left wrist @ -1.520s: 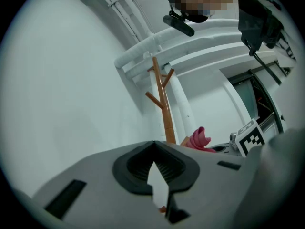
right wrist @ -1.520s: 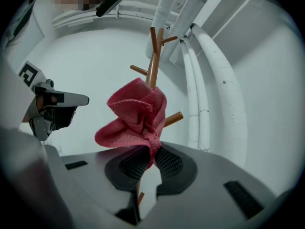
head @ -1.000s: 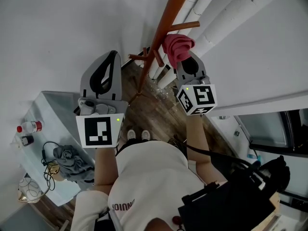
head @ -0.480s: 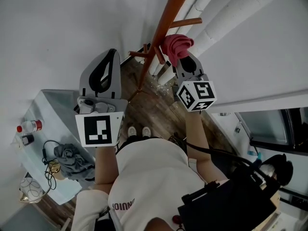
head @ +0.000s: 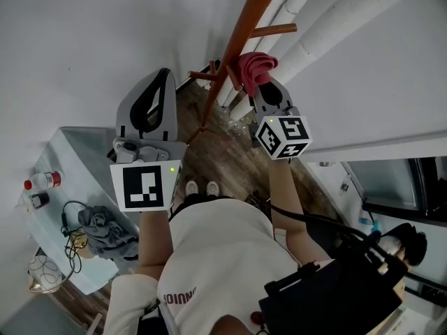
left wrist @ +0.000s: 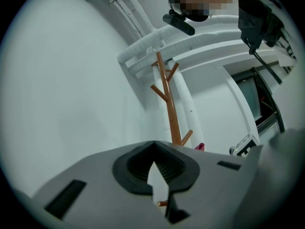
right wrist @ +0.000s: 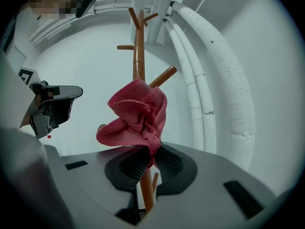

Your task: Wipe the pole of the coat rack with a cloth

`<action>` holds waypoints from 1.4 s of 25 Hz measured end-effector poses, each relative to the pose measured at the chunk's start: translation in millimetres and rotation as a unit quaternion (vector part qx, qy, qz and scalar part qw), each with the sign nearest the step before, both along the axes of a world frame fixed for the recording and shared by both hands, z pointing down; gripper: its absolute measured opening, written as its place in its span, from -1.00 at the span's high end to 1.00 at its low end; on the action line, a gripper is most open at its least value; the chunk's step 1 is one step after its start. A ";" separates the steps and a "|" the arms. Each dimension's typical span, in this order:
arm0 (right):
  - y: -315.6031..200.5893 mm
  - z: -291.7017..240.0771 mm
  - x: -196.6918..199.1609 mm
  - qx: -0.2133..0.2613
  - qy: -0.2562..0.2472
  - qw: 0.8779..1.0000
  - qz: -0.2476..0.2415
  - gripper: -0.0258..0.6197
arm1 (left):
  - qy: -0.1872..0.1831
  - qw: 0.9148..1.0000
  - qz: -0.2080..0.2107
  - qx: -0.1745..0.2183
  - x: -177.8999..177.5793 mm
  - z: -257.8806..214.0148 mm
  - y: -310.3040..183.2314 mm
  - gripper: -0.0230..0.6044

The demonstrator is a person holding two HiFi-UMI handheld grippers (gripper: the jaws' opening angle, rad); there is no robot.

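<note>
Your right gripper [head: 264,89] is pinching a bunched pink cloth [head: 255,67], its jaws pressed together on the lower folds. In the right gripper view the cloth [right wrist: 138,111] billows up above the gripper [right wrist: 151,149] and covers a stretch of the brown pole [right wrist: 138,56], which runs on below the cloth between the jaw pads. From your head view the cloth sits just right of the pole [head: 241,30], close under a side peg [head: 274,30]; it looks pressed to the wood, though the exact contact is hard to make out. Your left gripper [head: 159,82] is held up well to the left of the rack, apart from it, with its jaws closed tip to tip and nothing between them; in the left gripper view you see the coat rack [left wrist: 169,104] beyond the gripper [left wrist: 153,144]. White pipes [head: 328,19] run along the wall behind the rack. Low at your left, a tabletop [head: 66,152] carries a grey rag [head: 101,229] and a cable [head: 70,218].
</note>
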State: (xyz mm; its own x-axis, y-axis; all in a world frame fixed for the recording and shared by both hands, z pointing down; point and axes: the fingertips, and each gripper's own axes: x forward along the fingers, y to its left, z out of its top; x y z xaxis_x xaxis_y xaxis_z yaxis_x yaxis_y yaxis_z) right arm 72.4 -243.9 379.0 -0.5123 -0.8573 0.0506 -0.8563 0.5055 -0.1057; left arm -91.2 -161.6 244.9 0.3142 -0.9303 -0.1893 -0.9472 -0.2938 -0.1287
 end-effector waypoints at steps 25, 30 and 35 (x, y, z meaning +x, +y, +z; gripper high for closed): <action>7.6 53.6 7.8 -0.072 -0.010 0.997 0.008 0.78 | 0.004 1.000 -0.010 0.001 -5.2 -0.6 5.4 0.88; 11.8 24.6 26.1 -0.043 -0.021 0.998 0.029 0.78 | 0.006 1.000 -0.009 0.005 -4.3 -3.1 7.3 0.88; 21.1 -26.6 40.5 0.015 -0.027 0.999 0.043 0.78 | 0.009 1.000 -0.009 0.010 -2.6 -8.7 11.4 0.88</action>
State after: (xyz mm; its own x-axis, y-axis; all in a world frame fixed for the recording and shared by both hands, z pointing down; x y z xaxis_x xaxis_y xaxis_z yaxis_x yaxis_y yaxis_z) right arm 112.9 -222.9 352.4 -0.4383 -0.8988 -0.0011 -0.8899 0.4342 -0.1400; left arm -93.8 -150.2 236.2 0.2947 -0.9314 -0.2137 -0.9542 -0.2750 -0.1175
